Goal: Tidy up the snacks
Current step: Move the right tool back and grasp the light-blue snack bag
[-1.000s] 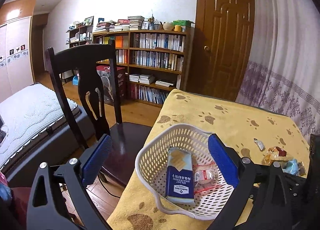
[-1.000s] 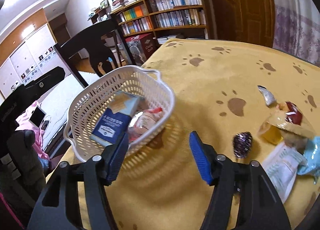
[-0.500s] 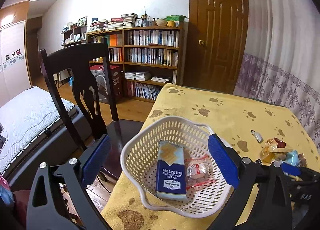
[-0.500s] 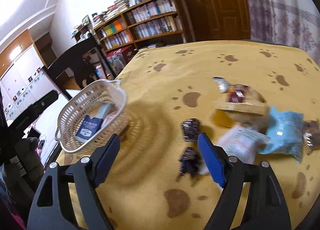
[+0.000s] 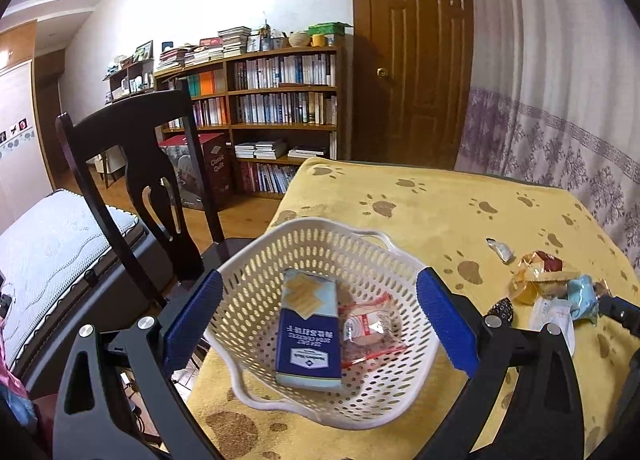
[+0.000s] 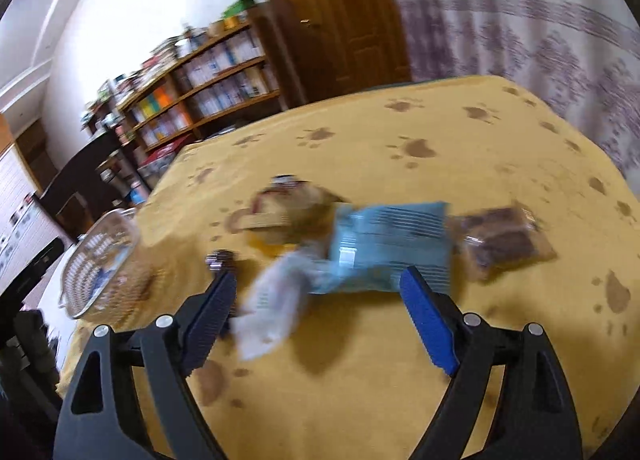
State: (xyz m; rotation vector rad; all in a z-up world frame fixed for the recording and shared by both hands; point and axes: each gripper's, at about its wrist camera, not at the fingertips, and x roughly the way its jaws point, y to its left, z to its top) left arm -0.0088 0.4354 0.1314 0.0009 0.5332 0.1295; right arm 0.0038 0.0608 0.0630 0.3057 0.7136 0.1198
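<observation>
A white perforated basket (image 5: 256, 296) stands at the table's near left corner, holding a blue cracker box (image 5: 309, 334) and a clear red-edged packet (image 5: 370, 330). My left gripper (image 5: 318, 318) hangs open above and in front of it, holding nothing. A loose snack pile lies to the right on the yellow paw-print cloth (image 6: 400, 132): a light blue packet (image 6: 390, 244), a white packet (image 6: 272, 300), a brown packet (image 6: 502, 242), a tan wafer pack (image 6: 280, 206) and a small dark candy (image 6: 218, 258). My right gripper (image 6: 318, 308) is open, its fingers straddling the white and blue packets. This view is blurred.
A dark wooden chair (image 5: 132, 164) stands left of the table, close to the basket. A mattress (image 5: 44, 244) lies further left. A bookshelf (image 5: 276, 108) and a door (image 5: 420, 56) stand behind, and a curtain (image 5: 560, 100) hangs along the table's right side.
My right gripper has swung right, away from the basket, and closed in on the snack pile. The left view has drifted so the basket sits more centred between its fingers.
</observation>
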